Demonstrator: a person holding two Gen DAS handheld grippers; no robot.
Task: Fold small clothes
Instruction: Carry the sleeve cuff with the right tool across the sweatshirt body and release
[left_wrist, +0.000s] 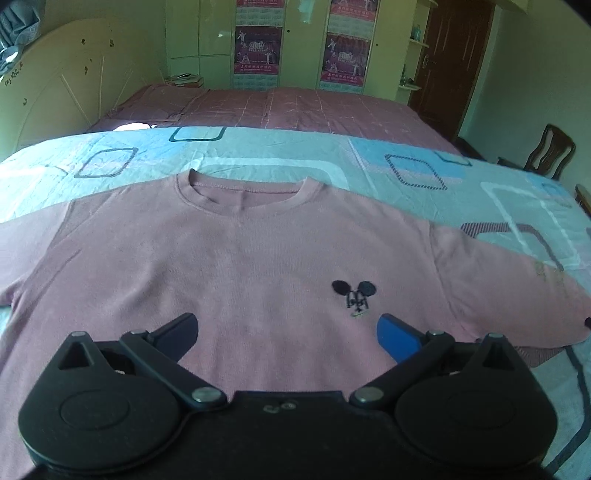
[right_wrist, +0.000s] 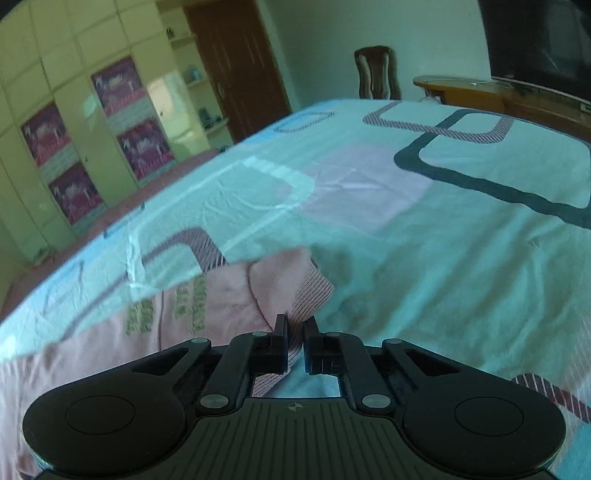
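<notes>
Lying flat and face up on the pale blue patterned bedsheet (left_wrist: 258, 147), the pink sweater (left_wrist: 229, 258) has its round collar toward the far side and a small dark embroidered motif (left_wrist: 352, 295) on the chest. The left gripper (left_wrist: 288, 328) hovers over the sweater's lower body with its fingers spread wide apart, nothing between them. In the right wrist view, the right gripper (right_wrist: 294, 332) has its fingers drawn together, clamped on the ribbed cuff (right_wrist: 306, 295) of the sweater's sleeve, which lies crumpled on the sheet. A wooden chair (right_wrist: 376, 72) stands beyond the bed.
</notes>
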